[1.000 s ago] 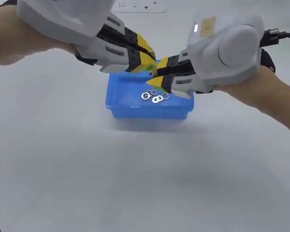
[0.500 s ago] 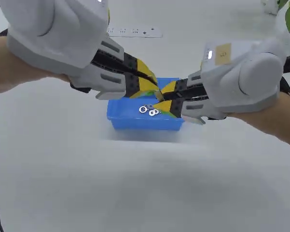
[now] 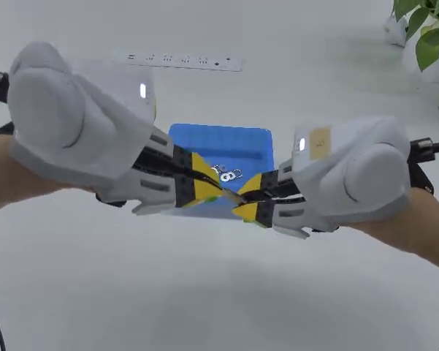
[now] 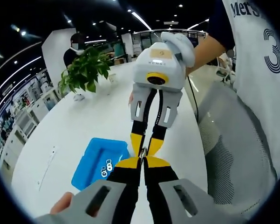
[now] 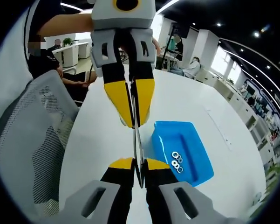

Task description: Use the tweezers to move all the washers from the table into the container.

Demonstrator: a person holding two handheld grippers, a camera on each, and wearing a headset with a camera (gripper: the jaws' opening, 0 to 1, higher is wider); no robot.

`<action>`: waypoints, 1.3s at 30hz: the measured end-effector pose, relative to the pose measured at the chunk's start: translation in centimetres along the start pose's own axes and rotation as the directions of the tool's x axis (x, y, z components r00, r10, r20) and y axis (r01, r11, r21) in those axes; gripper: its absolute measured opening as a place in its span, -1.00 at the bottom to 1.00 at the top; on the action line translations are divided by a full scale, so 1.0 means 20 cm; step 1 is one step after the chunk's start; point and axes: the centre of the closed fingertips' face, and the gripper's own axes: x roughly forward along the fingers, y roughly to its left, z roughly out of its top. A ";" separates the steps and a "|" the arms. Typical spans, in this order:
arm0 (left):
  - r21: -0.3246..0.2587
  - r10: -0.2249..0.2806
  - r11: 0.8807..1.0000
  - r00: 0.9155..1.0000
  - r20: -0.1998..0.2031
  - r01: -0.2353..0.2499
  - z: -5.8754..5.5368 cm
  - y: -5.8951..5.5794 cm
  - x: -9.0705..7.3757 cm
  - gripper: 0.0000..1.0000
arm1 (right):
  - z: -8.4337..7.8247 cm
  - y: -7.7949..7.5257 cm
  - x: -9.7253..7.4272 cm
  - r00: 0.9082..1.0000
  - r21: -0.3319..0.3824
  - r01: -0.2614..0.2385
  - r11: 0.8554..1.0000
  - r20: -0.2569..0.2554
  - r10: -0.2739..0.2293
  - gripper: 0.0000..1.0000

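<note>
Washers, a small cluster of silver rings too tightly bunched to count, lie inside the blue container, towards its near wall in the head view. The container stands on the white worktop. Just in front of the container, on the person's side and held above the worktop, the tweezers stretch between the two tools. The left hand-held gripper reaches in from the container's left and the right hand-held gripper from its right, their yellow tips almost meeting. Each has its jaws pressed together down to a thin slit, with the slim metal tweezers pinched in it, one tool at either end. Whether the tweezers carry anything at their tips is too small to tell. Beyond the container a white power strip lies on the worktop, and the leaves of a green plant show farther off to the container's right. A grey mesh chair stands on the person's side of the container, off the worktop's edge.
</note>
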 end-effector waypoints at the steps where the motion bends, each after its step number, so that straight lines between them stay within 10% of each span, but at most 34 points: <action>1: -0.013 0.002 1.000 1.000 -0.001 -0.002 -0.01 -0.01 0.01 -0.87 | -0.01 0.01 0.01 1.000 -0.001 -0.010 1.000 -0.007 0.010 -0.82; 10: -0.103 -0.021 0.995 0.999 -0.038 0.017 -0.20 -0.06 0.10 -0.86 | -0.13 0.10 0.11 0.992 -0.012 -0.089 0.996 -0.087 0.087 -0.82; 26: -0.183 -0.080 0.982 0.988 -0.132 0.055 -0.49 0.01 0.27 -0.87 | -0.29 0.05 0.25 0.980 0.041 -0.126 0.991 -0.150 0.131 -0.82; 39: -0.191 -0.069 0.981 0.976 -0.206 0.029 -0.61 0.05 0.34 -0.85 | -0.33 0.03 0.30 0.967 0.099 -0.093 0.991 -0.228 0.113 -0.82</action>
